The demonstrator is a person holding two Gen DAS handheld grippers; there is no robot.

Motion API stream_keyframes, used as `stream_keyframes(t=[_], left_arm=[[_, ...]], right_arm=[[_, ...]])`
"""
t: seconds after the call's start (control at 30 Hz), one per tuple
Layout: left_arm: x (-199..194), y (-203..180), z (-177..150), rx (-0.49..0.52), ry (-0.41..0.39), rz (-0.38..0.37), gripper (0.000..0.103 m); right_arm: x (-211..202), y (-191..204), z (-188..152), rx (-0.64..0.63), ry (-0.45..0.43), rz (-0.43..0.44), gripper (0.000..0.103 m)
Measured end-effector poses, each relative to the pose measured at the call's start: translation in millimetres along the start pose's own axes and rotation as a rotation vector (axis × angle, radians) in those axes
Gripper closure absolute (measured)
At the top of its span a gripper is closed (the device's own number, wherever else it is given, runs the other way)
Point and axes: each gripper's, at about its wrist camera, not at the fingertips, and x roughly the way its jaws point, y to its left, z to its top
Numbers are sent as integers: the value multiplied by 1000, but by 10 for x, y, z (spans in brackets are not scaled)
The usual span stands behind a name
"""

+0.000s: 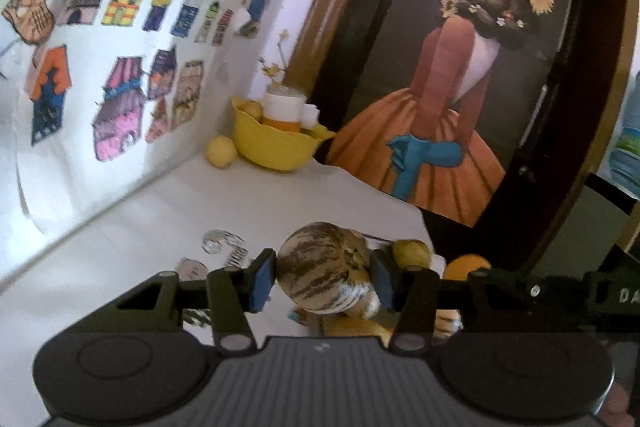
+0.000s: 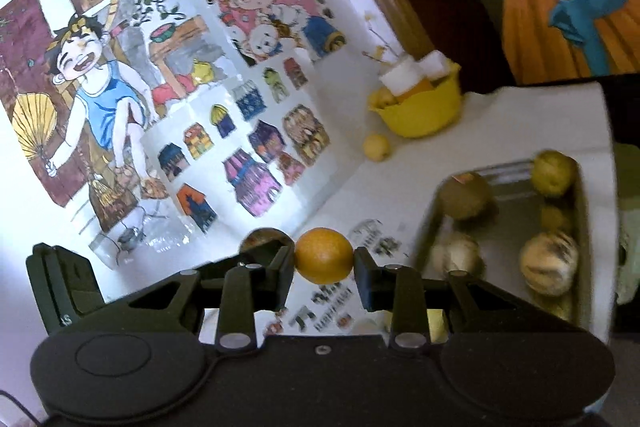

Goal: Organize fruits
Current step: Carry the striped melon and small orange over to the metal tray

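Gripping a striped round fruit (image 1: 325, 269), the left gripper (image 1: 323, 281) has both blue pads pressed to its sides at the lower centre of the left wrist view. The right gripper (image 2: 325, 263) is likewise clamped on a small orange fruit (image 2: 324, 255), low in the middle of its own view.

Only the right wrist view shows the metal tray (image 2: 424, 227) at the right edge, holding a brownish fruit (image 2: 466, 195), a yellow-green fruit (image 2: 554, 173) and two pale streaked ones (image 2: 549, 263), blurred. The left wrist view alone shows the whole poster of a girl in an orange dress (image 1: 440, 99) at upper right.

Both views take in the yellow bowl (image 1: 276, 147) at the back of the white table (image 1: 160, 219), holding a white-capped orange bottle (image 1: 282, 111) and a yellow fruit, with a loose lemon (image 1: 221, 151) just beside its left side.
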Motion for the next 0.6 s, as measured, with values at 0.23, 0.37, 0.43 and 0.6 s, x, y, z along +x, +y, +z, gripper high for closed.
stream_keyframes(t=[0.23, 0.37, 0.43, 0.6], left_arm=[[27, -246, -306, 4, 40, -64, 48], [87, -319, -503, -12, 63, -82, 48], [110, -357, -598, -14, 71, -83, 48], [178, -414, -758, -13, 107, -81, 48]], right_arm=[[-266, -385, -255, 33, -8, -99, 68], [-328, -567, -424, 29, 6, -155, 68], [-349, -644, -508, 19, 17, -184, 68], [-349, -753, -628, -24, 31, -256, 68]])
